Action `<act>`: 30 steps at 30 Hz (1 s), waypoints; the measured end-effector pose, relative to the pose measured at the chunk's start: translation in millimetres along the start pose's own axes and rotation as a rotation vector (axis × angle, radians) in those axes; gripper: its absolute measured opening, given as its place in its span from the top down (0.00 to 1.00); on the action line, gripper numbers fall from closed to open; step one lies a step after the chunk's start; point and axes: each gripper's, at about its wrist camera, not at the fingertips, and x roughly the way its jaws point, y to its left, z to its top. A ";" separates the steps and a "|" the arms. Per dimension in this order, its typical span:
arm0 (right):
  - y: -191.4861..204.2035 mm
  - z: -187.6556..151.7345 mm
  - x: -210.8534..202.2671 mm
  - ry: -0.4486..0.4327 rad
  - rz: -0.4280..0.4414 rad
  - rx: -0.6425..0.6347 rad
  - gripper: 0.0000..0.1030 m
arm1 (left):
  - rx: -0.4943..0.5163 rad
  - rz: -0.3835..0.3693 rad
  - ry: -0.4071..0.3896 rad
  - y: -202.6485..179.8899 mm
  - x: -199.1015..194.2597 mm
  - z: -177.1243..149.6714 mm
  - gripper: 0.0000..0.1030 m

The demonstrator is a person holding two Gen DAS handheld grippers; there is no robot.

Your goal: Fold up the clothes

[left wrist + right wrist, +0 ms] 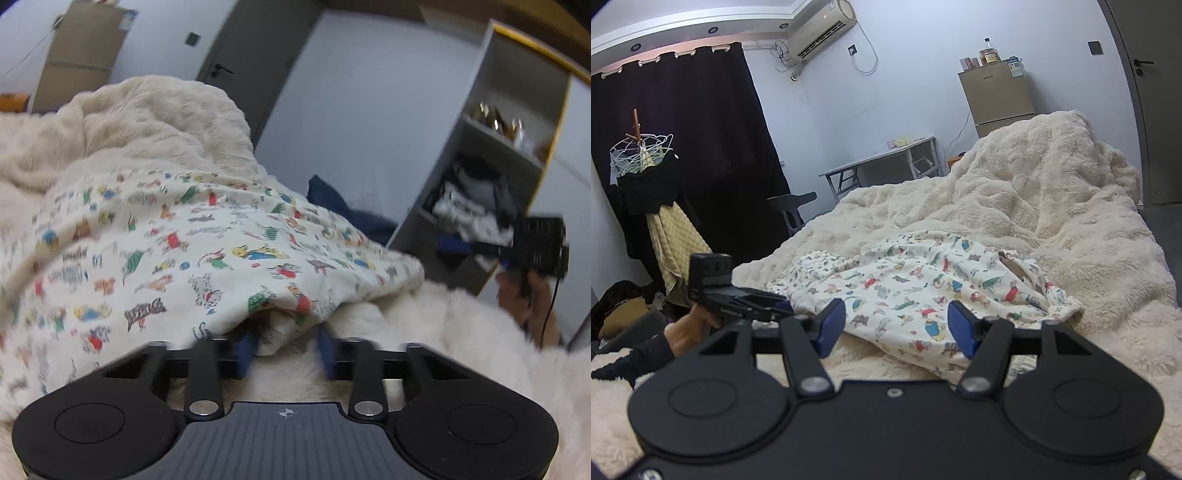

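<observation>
A cream garment printed with small coloured cartoon figures point(923, 288) lies crumpled on a fluffy cream blanket point(1071, 229) on the bed. In the left wrist view the garment point(207, 251) rises like a tent over my left gripper point(286, 350). The blue fingers point(245, 350) stand narrowed, with a fold of its edge between them. In the right wrist view the left gripper point(775, 308), held by a hand point(690, 328), meets the garment's left edge. My right gripper point(897, 325) is open just above the garment's near edge, gripping nothing.
The blanket heaps up high at the back right point(1052, 155). Beyond the bed stand a small fridge point(997, 96), a folding table point(882, 162), a chair point(792, 206) and a coat rack point(646, 173). An open shelf unit point(491, 177) holds clothes.
</observation>
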 end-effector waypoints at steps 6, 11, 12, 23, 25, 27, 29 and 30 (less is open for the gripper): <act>-5.8 1.2 -3.9 -0.011 -0.001 0.018 0.42 | 0.180 0.047 -0.238 -50.9 -65.0 -28.7 1.00; -10.4 2.1 -5.5 -0.014 0.012 0.040 0.42 | 0.345 0.199 -0.135 -95.6 -61.4 -62.4 0.99; -10.1 2.1 -5.7 -0.010 0.013 0.038 0.42 | 0.341 0.204 -0.123 -97.3 -61.3 -67.8 0.99; -53.5 -20.1 -23.7 0.026 0.012 0.405 0.40 | 0.603 0.437 -0.033 -136.5 -46.2 -54.2 0.50; -66.4 -30.8 -23.9 0.036 0.017 0.531 0.38 | 0.659 0.473 -0.004 -140.1 -33.1 -55.0 0.47; -78.6 -41.2 -23.2 0.048 0.023 0.653 0.37 | 0.665 0.502 -0.009 -138.1 -20.4 -49.4 0.44; -80.5 -49.7 -7.1 0.066 0.042 0.720 0.37 | 0.632 0.529 -0.030 -134.7 -8.9 -39.0 0.44; -81.3 -54.5 2.9 0.070 0.048 0.762 0.37 | 0.612 0.545 -0.044 -133.3 -2.8 -33.1 0.45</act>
